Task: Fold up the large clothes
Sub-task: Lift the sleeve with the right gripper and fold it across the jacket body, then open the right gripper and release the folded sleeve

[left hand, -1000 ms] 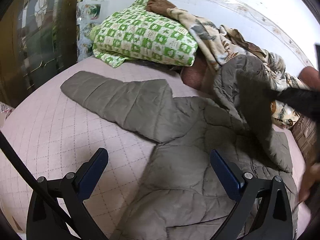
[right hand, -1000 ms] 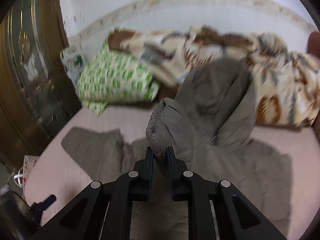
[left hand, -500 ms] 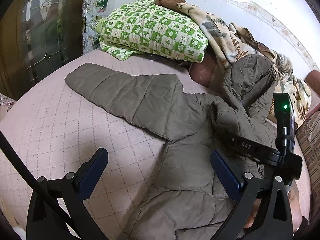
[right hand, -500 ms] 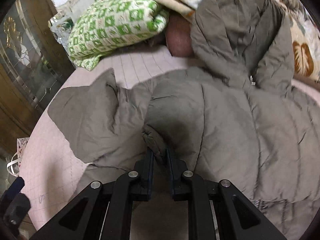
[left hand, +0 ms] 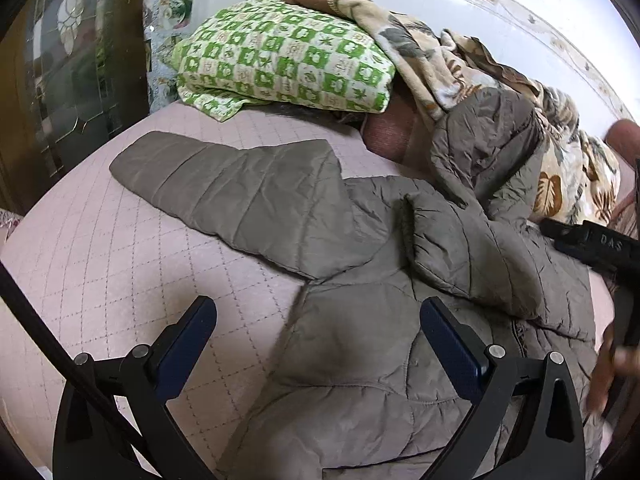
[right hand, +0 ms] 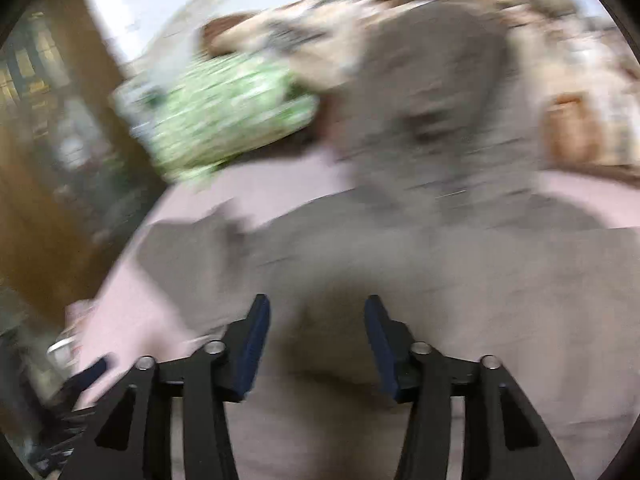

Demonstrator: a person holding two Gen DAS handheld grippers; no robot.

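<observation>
A grey-brown quilted coat (left hand: 360, 288) lies spread on a pink quilted bed (left hand: 100, 248). One sleeve (left hand: 224, 188) stretches out to the left. The other sleeve (left hand: 460, 256) lies folded across the coat's chest. Its hood (left hand: 488, 148) rests against the bedding at the back. My left gripper (left hand: 318, 332) is open and empty, just above the coat's lower body. My right gripper (right hand: 316, 340) is open and empty above the coat (right hand: 400, 264); that view is blurred by motion. The right gripper's body shows at the right edge of the left wrist view (left hand: 596, 244).
A green-and-white checked pillow (left hand: 280, 60) and a beige floral blanket (left hand: 460, 68) are piled at the head of the bed. A dark wooden cabinet with glass (left hand: 52, 80) stands at the left. A white wall runs behind the bed.
My right gripper carried the sleeve across the coat, laid it on the chest, opened and let go, and now pulls back fast. The left gripper stayed open in place.
</observation>
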